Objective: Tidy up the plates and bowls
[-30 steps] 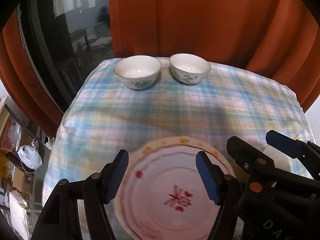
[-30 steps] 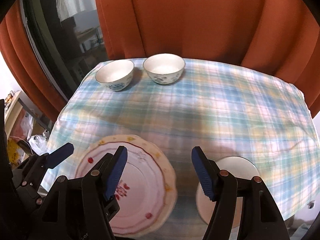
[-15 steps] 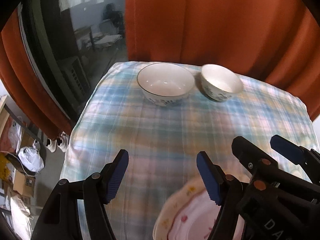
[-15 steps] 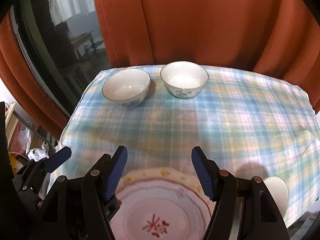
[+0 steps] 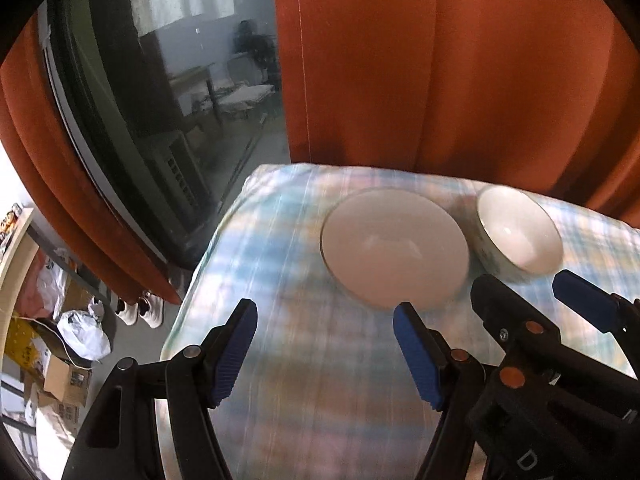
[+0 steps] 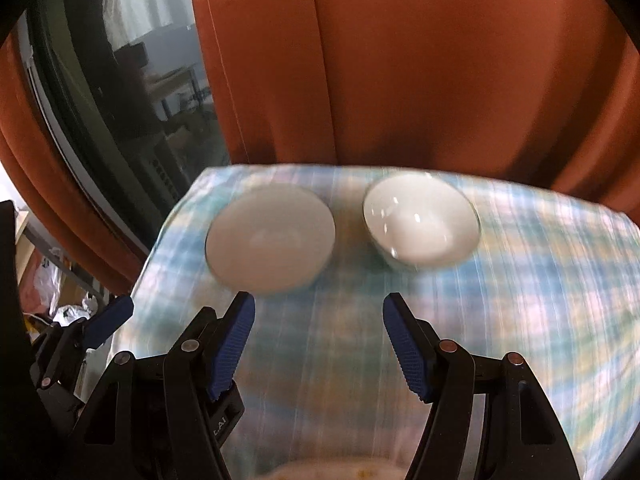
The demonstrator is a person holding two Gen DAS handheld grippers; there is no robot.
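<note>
Two white bowls stand side by side at the far end of the checked tablecloth [image 5: 304, 360]. The left bowl [image 5: 394, 246] [image 6: 270, 238] lies just beyond and to the right of my open left gripper [image 5: 326, 354], whose blue pads hold nothing. The right bowl [image 5: 518, 234] [image 6: 420, 226] sits ahead of my right gripper [image 6: 318, 350], also open and empty. The right gripper [image 5: 532, 308] shows at the right edge of the left wrist view. A sliver of the patterned plate [image 6: 332, 474] peeks in at the bottom of the right wrist view.
Orange curtains [image 6: 400, 80] hang right behind the table's far edge. A dark window [image 5: 160, 120] is at the left. On the floor to the left lie shoes [image 5: 138, 312], bags and cardboard boxes [image 5: 64, 380].
Both grippers have moved forward over the table toward the bowls, which now look larger and closer. The patterned plate and the small white plate have slipped out below the frames.
</note>
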